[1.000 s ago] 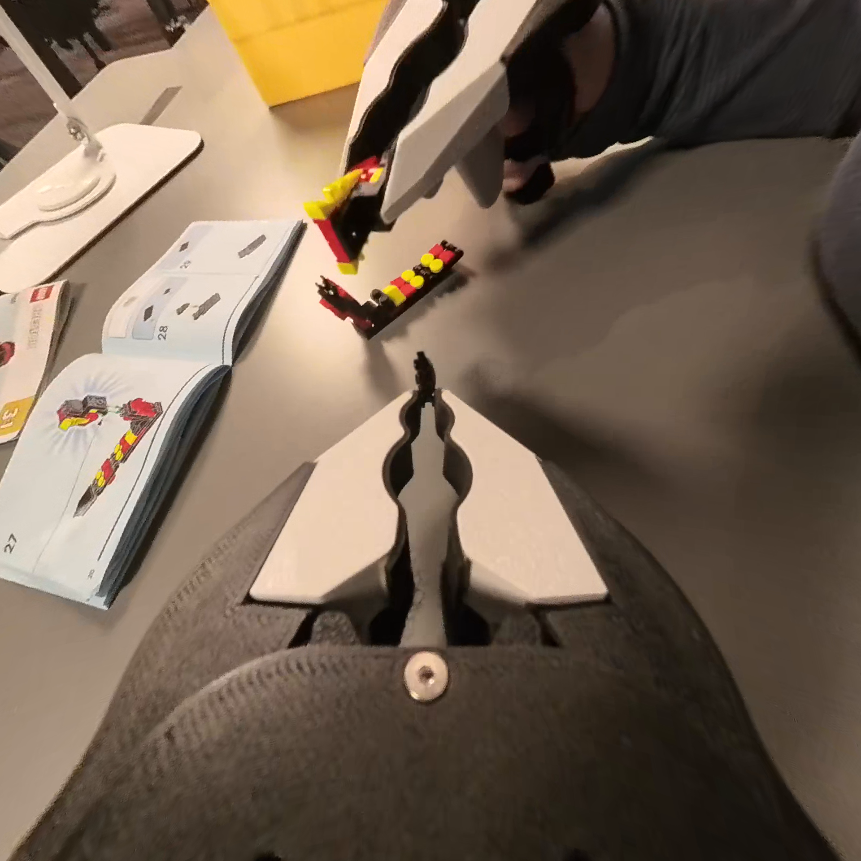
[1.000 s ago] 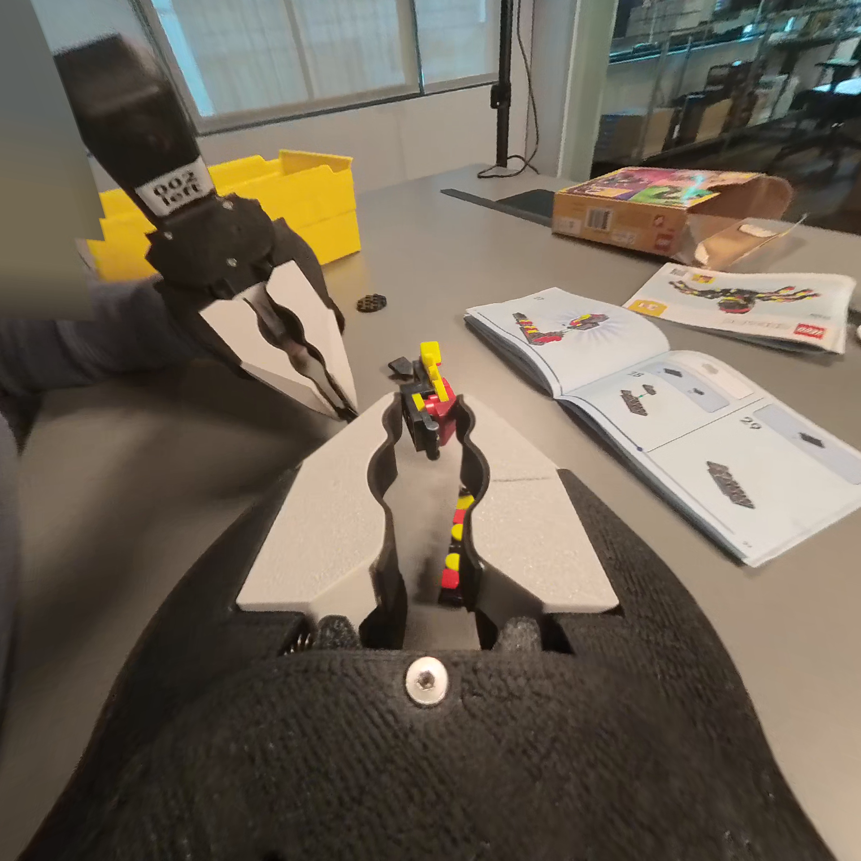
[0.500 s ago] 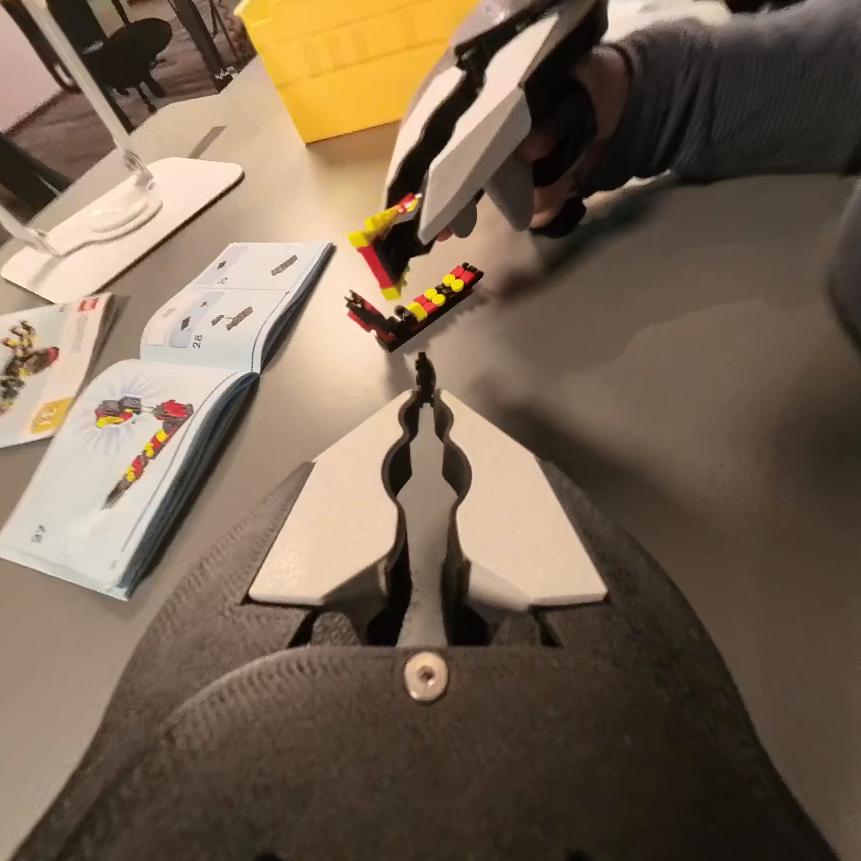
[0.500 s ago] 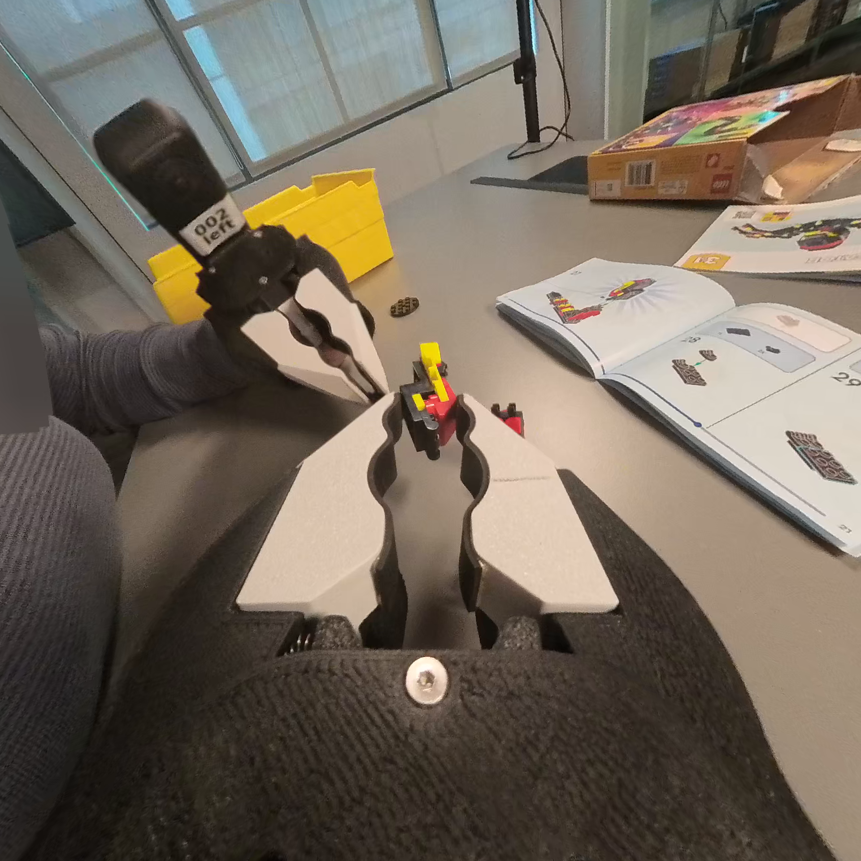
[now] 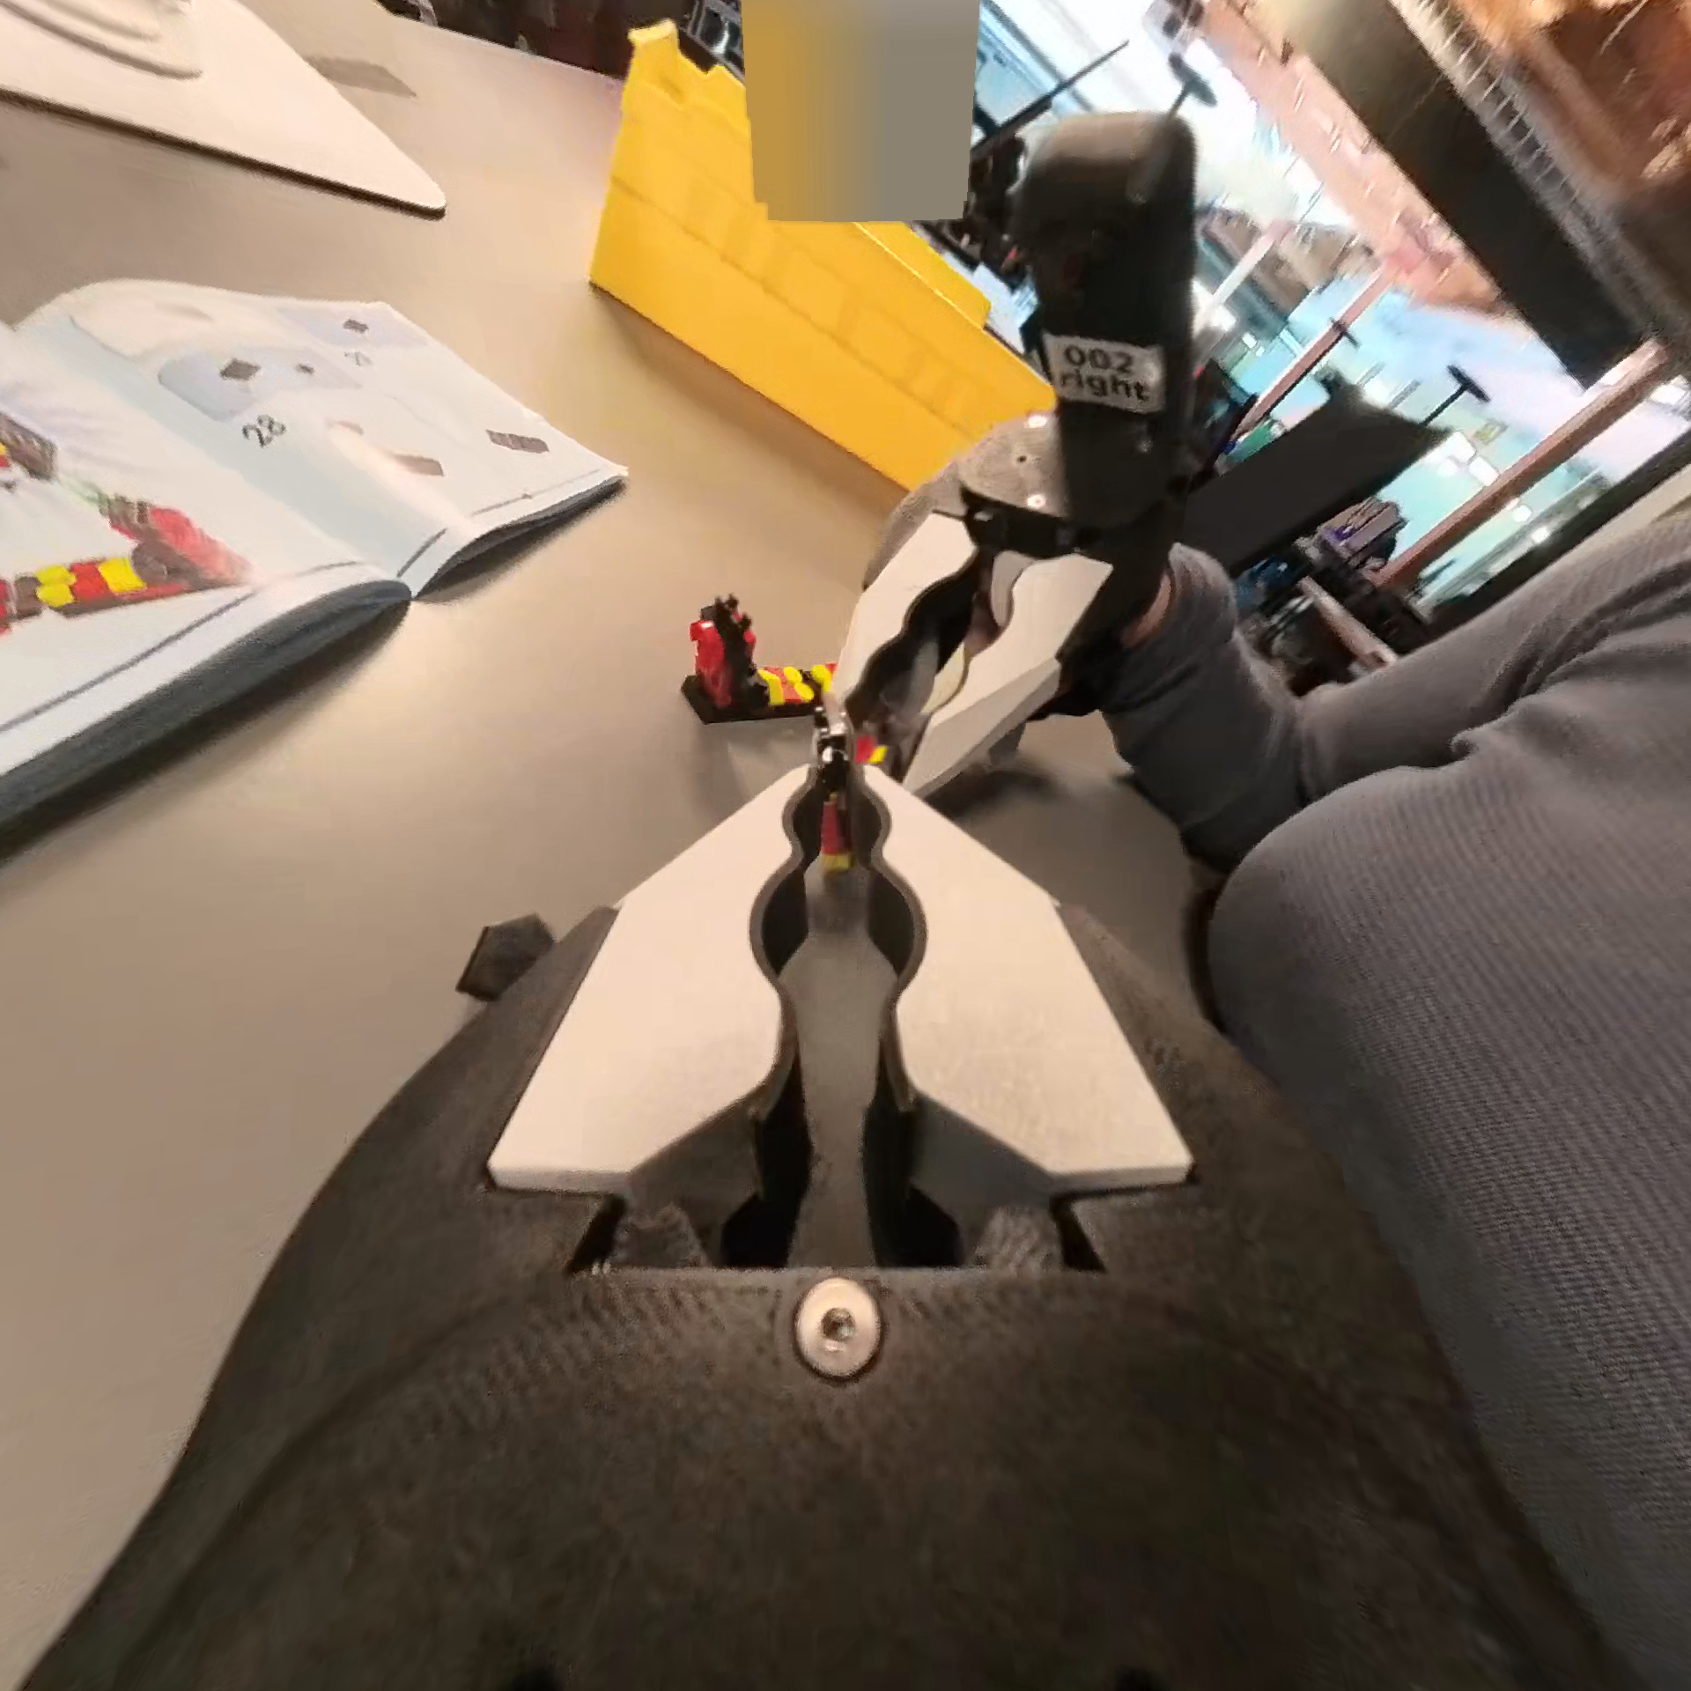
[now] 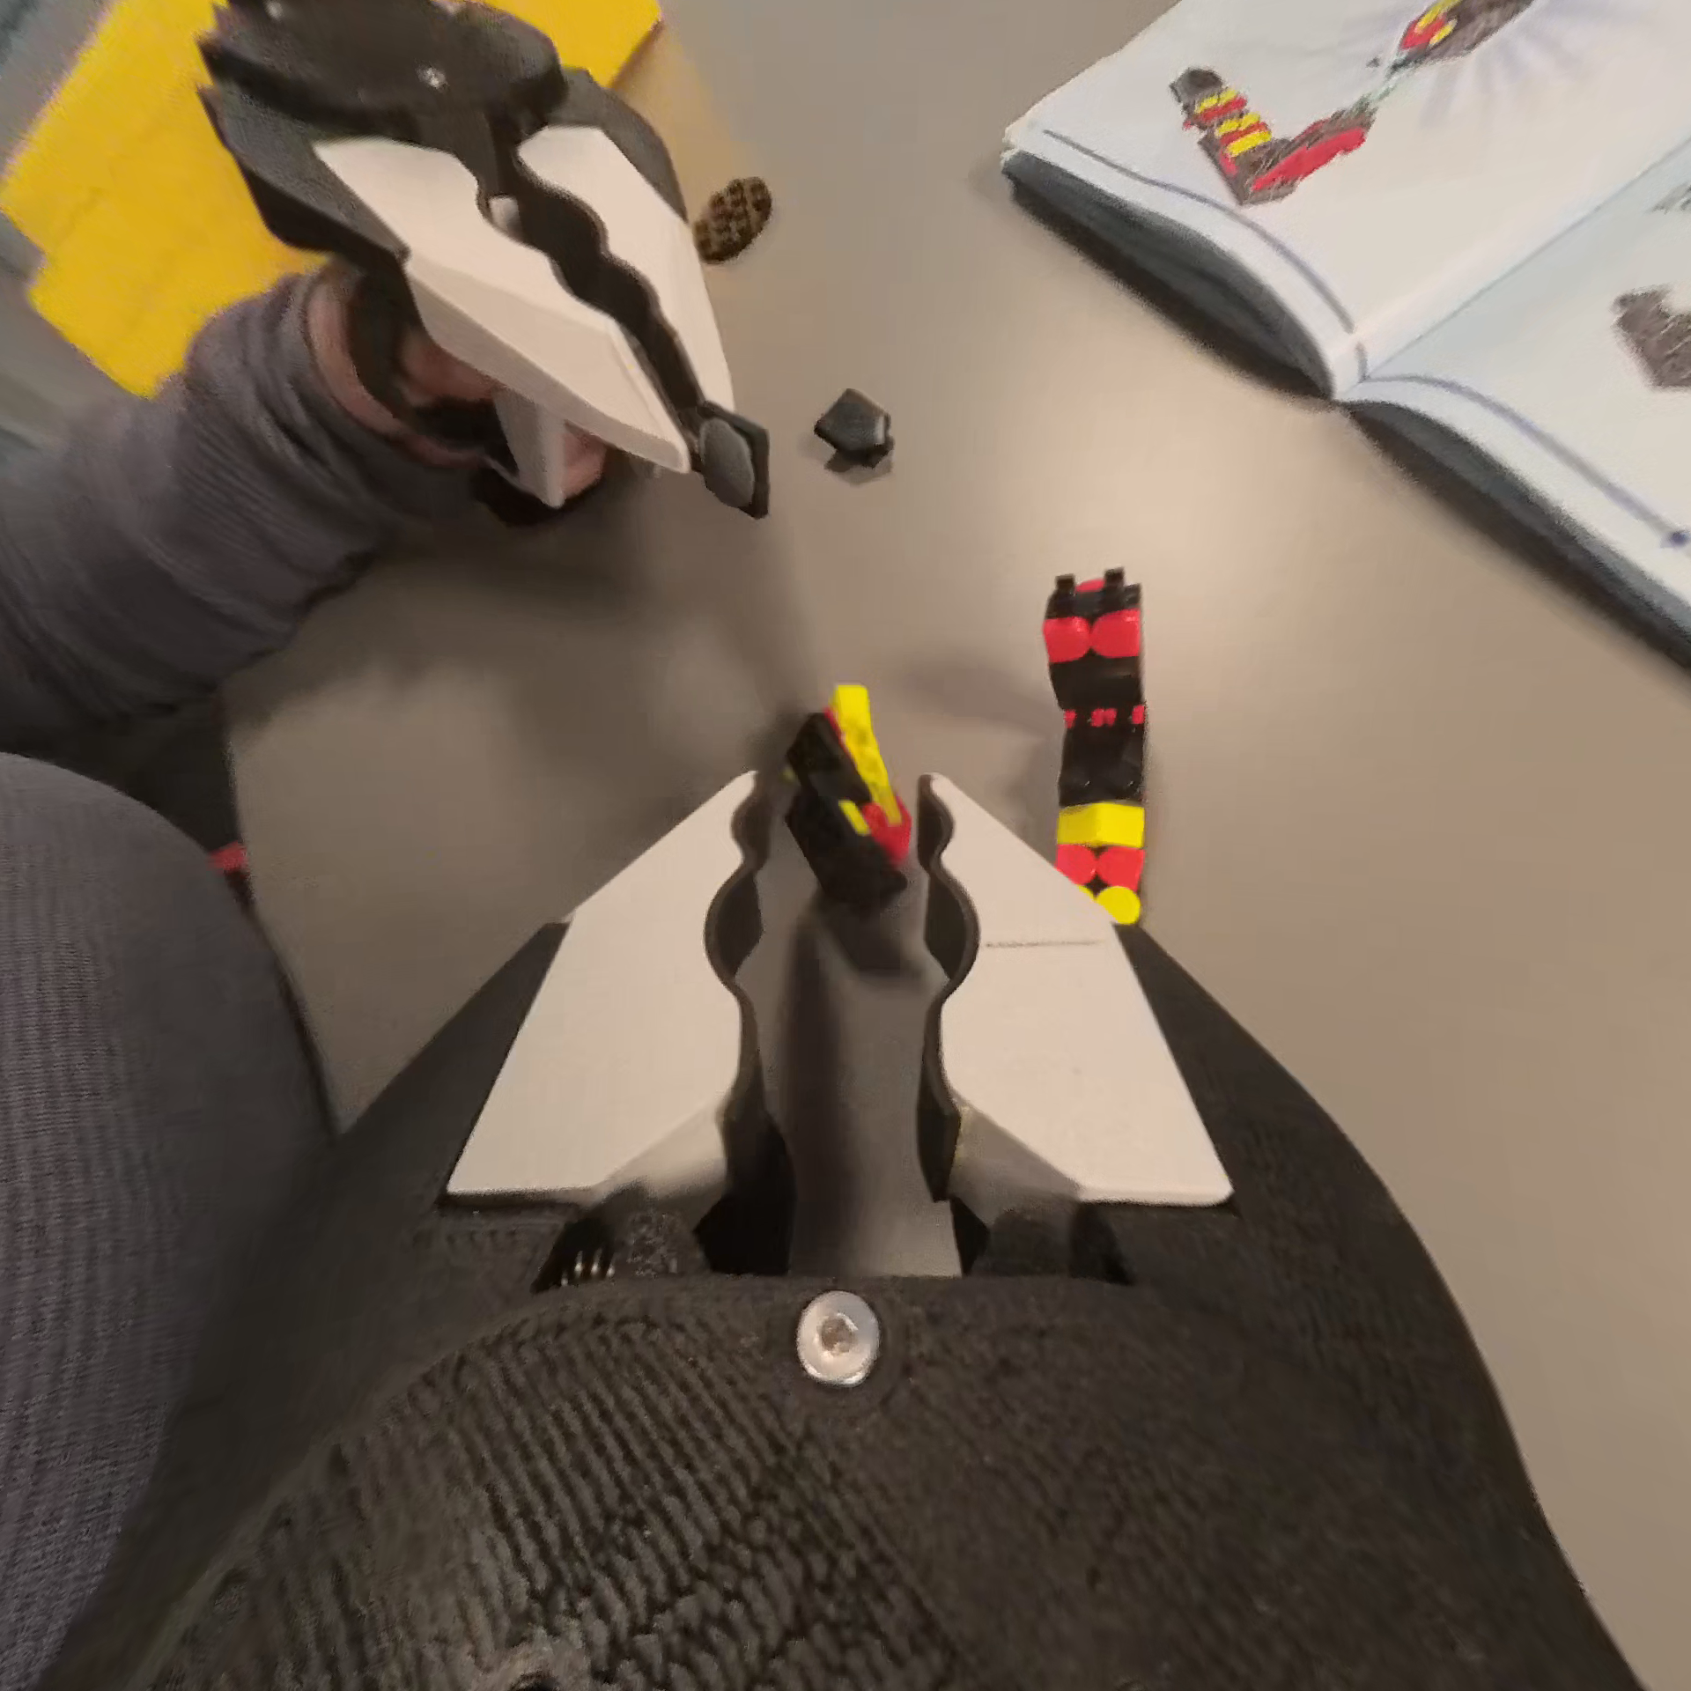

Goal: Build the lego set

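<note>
My left gripper (image 6: 732,457) pinches a small black piece (image 6: 729,455) in closed jaws. My right gripper (image 6: 837,805) stands open around a black, yellow and red lego chunk (image 6: 846,805); whether it touches is unclear. The long lego strip (image 6: 1096,741) lies on the table (image 6: 1281,732) just beside.

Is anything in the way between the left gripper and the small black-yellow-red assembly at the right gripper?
Nothing visible. Only table separates the left gripper from the assembly; the loose black piece lies off to the side.

two lego assemblies (image 6: 1096,732), one booklet (image 6: 1427,210), one yellow bin (image 5: 805,302)
</note>
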